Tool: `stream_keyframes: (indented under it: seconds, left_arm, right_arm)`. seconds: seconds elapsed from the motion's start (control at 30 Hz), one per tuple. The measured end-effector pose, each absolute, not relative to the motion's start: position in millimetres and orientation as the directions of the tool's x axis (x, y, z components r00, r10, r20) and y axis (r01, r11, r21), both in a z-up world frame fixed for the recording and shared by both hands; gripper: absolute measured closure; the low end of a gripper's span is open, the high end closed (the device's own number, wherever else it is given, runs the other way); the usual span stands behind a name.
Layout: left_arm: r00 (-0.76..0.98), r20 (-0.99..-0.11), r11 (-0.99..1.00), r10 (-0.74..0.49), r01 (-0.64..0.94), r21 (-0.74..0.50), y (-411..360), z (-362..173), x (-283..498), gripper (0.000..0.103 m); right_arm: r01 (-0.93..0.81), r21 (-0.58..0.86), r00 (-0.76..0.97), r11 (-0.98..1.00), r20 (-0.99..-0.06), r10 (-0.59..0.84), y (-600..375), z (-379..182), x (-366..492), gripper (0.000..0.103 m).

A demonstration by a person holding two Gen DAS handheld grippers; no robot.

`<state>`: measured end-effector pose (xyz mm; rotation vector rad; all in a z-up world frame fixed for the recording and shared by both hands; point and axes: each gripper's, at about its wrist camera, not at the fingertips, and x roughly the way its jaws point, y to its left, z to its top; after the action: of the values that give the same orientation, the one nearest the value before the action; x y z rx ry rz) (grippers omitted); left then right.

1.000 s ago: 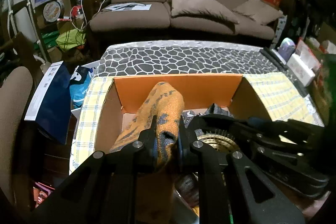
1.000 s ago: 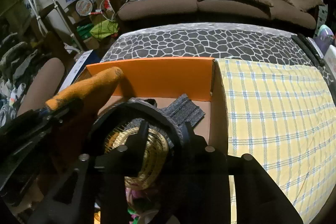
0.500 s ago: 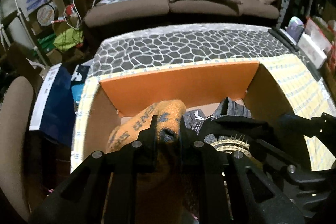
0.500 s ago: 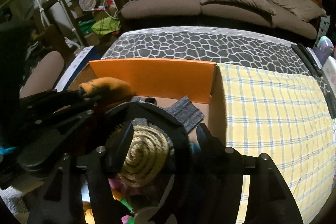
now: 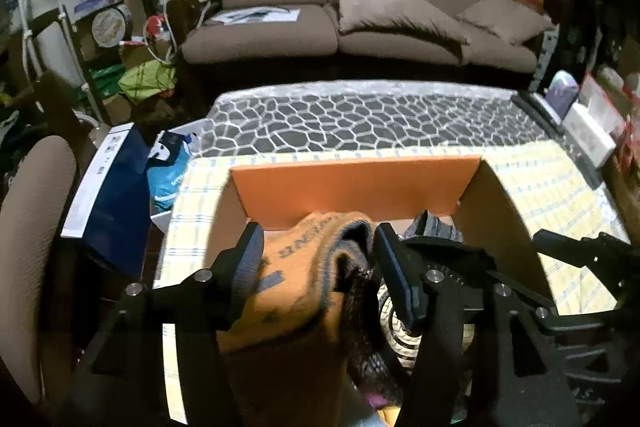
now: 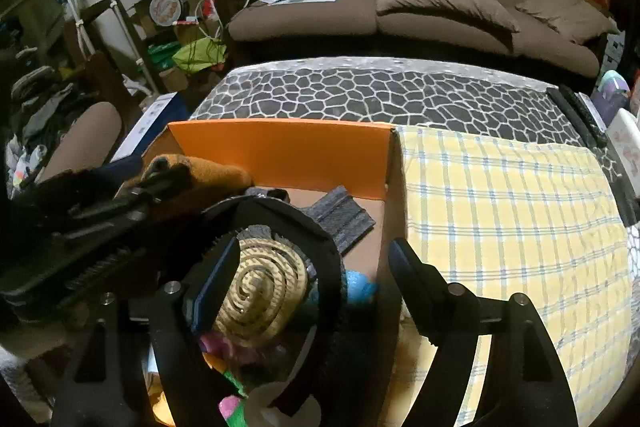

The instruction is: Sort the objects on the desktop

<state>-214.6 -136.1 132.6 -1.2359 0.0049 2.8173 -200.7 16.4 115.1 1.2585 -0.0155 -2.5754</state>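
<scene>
**Both grippers let go over an open box**

The left gripper [image 5: 318, 247] hangs over an orange-lined cardboard box [image 5: 356, 183] on the yellow checked cloth [image 6: 500, 211] covering the desk, its jaws opening around an orange knitted sock [image 5: 304, 267]. The sock lies between the fingers; the left pad looks to brush it, while the right pad stands just clear. Beside it, the right gripper [image 6: 312, 259] is also opening, its jaws set wide. A round brush with a tan spiral face and black rim [image 6: 260, 283] sits between them, against the left pad and apart from the right finger [image 6: 412, 267]. Both things lie inside the box, near its left side, above a grey ribbed cloth [image 6: 340, 215] and coloured odds and ends on the bottom.
</scene>
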Motion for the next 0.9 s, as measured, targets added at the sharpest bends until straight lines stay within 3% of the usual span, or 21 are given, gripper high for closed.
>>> stream_keyframes:
  seconds: [0.27, 0.37, 0.43, 0.53, 0.67, 0.9]
  left_arm:
    - [-0.704, -0.71, -1.0, 0.027, -0.007, -0.031, -159, 154, -183, 0.037]
    - [-0.713, -0.701, -0.999, 0.025, 0.007, -0.043, -167, 157, -163, 0.028]
    - [-0.716, -0.697, -0.999, 0.029, 0.007, -0.05, -168, 159, -154, 0.013]
    - [-0.719, -0.694, -0.999, 0.021, 0.003, -0.032, -169, 163, -136, 0.004]
    - [-0.726, -0.688, -0.999, 0.024, 0.0, -0.035, -169, 169, -116, 0.0]
    - [-0.727, -0.686, -0.999, 0.042, -0.017, -0.043, -157, 173, -84, 0.0]
  right_arm:
    - [0.254, 0.106, -0.589, -0.961, -0.771, -0.241, 26, 125, -191, 0.02]
    - [0.269, 0.086, -0.581, -0.959, -0.78, -0.233, 26, 126, -185, 0.02]
    - [0.28, 0.076, -0.577, -0.957, -0.784, -0.231, 27, 126, -180, 0.018]
    - [0.304, 0.056, -0.565, -0.951, -0.794, -0.227, 27, 125, -172, 0.014]
    - [0.331, 0.01, -0.554, -0.944, -0.807, -0.203, 29, 122, -158, 0.006]
    - [0.324, -0.014, -0.561, -0.946, -0.808, -0.181, 36, 120, -134, 0.003]
